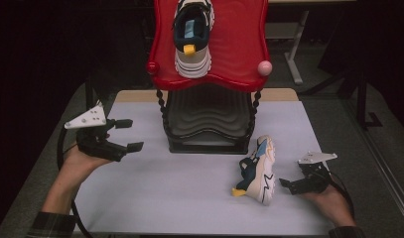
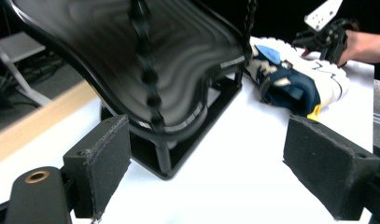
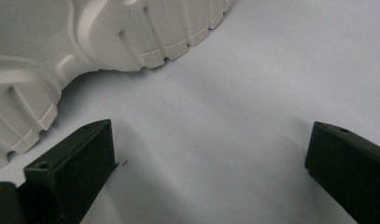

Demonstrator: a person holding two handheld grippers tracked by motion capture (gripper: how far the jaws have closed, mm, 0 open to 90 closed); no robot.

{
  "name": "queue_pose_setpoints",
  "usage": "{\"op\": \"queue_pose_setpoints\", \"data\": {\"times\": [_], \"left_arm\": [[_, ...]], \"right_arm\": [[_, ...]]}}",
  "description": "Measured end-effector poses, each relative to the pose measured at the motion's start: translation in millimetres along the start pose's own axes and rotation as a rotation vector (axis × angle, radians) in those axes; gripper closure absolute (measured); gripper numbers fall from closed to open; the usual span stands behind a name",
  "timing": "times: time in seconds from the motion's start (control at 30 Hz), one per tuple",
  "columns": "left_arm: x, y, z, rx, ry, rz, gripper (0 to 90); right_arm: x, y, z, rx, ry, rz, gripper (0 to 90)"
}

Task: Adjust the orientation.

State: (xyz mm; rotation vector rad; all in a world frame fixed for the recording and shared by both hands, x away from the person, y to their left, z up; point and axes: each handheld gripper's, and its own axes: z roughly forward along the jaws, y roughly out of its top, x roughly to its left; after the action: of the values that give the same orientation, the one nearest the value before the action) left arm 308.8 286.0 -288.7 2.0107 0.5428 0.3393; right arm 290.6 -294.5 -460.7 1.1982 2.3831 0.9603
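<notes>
One white and navy sneaker (image 1: 192,34) with a yellow heel tab stands on the red top shelf (image 1: 239,44) of a two-tier rack. Its mate (image 1: 256,171) lies on its side on the white table (image 1: 179,198), right of the rack. My right gripper (image 1: 287,186) rests just right of that shoe, open, its jaws facing the ridged white sole (image 3: 85,42) with bare table between the pads (image 3: 211,154). My left gripper (image 1: 131,134) hovers open left of the rack. Its own view (image 2: 211,154) looks past the black lower shelf (image 2: 169,60) to the lying sneaker (image 2: 295,81).
The rack's black lower shelf (image 1: 209,114) holds nothing, and beaded black posts (image 1: 162,106) carry the red shelf. A pink ball (image 1: 264,68) and a red ball (image 1: 152,68) sit at the red shelf's front corners. Dark floor and a desk leg (image 1: 291,59) lie beyond the table.
</notes>
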Motion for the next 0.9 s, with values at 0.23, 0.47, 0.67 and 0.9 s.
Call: {"op": "queue_pose_setpoints", "data": {"times": [0.23, 0.47, 0.67, 0.9], "left_arm": [[-15.3, -52.1, 25.8, 0.055, 0.005, -0.050, 14.4], [-21.3, -80.1, 35.3, 0.096, 0.009, -0.076, 14.4], [-21.7, -111.8, 47.3, 0.182, 0.048, -0.092, 14.4], [-15.1, -139.6, 60.3, 0.257, 0.072, -0.117, 14.4]], "right_arm": [[0.4, 0.4, -0.2, 0.002, 0.000, 0.002, 1.0], [0.7, 3.9, -3.2, 0.022, 0.006, -0.002, 7.7], [2.0, 9.9, -11.3, 0.012, 0.034, 0.008, 21.4], [1.4, 17.3, -28.8, -0.070, 0.079, 0.025, 45.5]]}}
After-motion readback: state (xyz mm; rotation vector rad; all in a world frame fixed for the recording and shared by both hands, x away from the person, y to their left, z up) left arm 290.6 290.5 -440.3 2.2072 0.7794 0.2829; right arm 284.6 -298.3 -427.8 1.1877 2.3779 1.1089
